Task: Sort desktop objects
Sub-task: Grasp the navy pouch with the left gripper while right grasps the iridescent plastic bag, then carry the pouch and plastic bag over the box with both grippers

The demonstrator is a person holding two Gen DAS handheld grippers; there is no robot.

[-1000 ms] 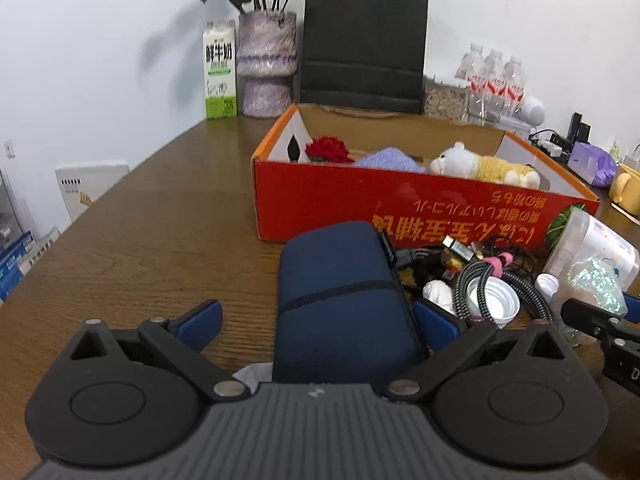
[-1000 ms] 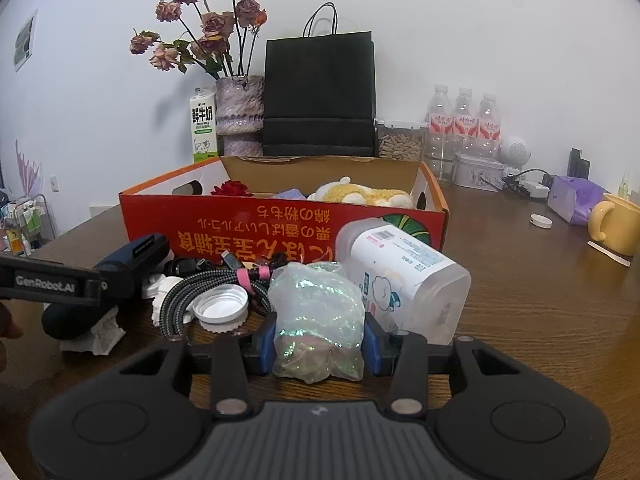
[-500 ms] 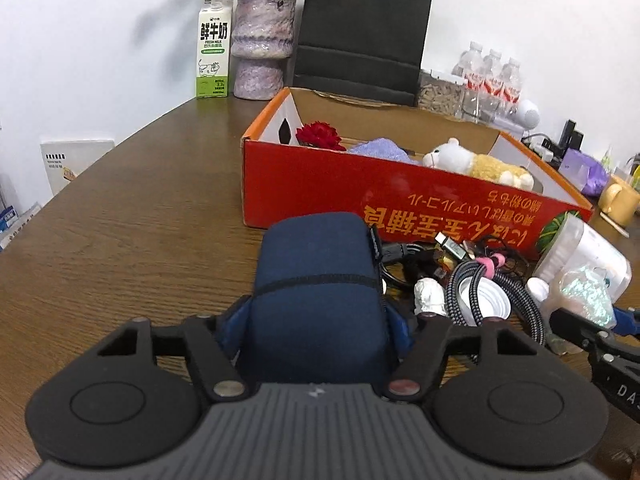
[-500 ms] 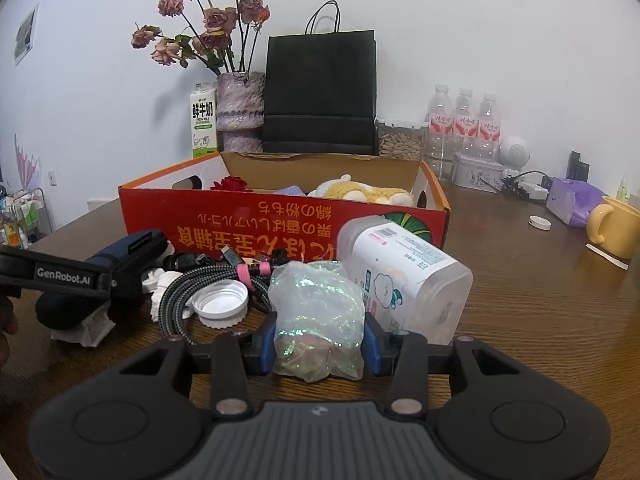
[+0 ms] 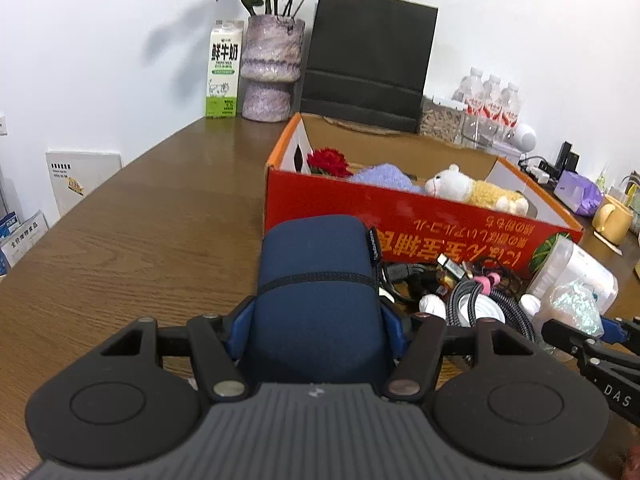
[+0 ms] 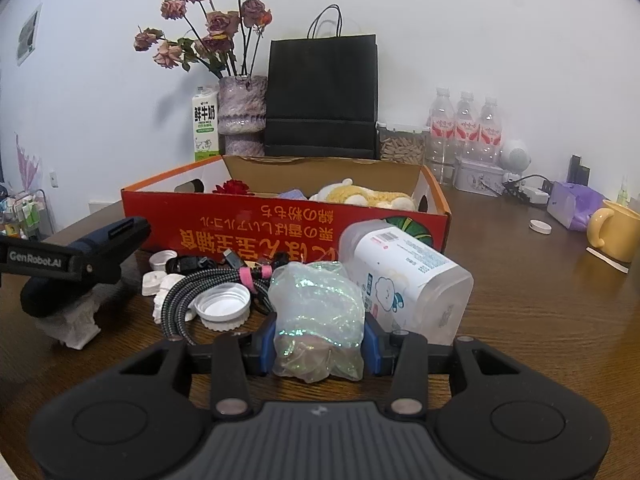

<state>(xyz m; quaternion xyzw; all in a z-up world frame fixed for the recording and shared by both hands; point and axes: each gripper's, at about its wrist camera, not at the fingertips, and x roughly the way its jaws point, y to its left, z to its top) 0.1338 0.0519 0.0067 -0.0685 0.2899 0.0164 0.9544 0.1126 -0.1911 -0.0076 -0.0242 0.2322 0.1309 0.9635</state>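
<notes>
Your left gripper [image 5: 316,320] is closing its jaws on the navy pouch [image 5: 316,280], blue pads touching both its sides, on the wooden table [image 5: 140,240] just near of the red box [image 5: 400,216]. Your right gripper [image 6: 319,344] clamps the iridescent bag [image 6: 316,316], narrow, beside the white jar [image 6: 404,280]. The coiled cable [image 6: 208,284] and white lid [image 6: 222,306] lie between.

a brown wooden table [image 5: 152,232] carries a red box [image 6: 280,228], a coiled cable [image 6: 192,292] with a white lid [image 6: 222,304] on it, a plastic jar [image 6: 404,276] on its side, a milk carton [image 5: 224,74], a vase [image 5: 270,68], a black bag [image 5: 368,56], water bottles [image 6: 464,128] and a yellow mug [image 6: 616,230].
</notes>
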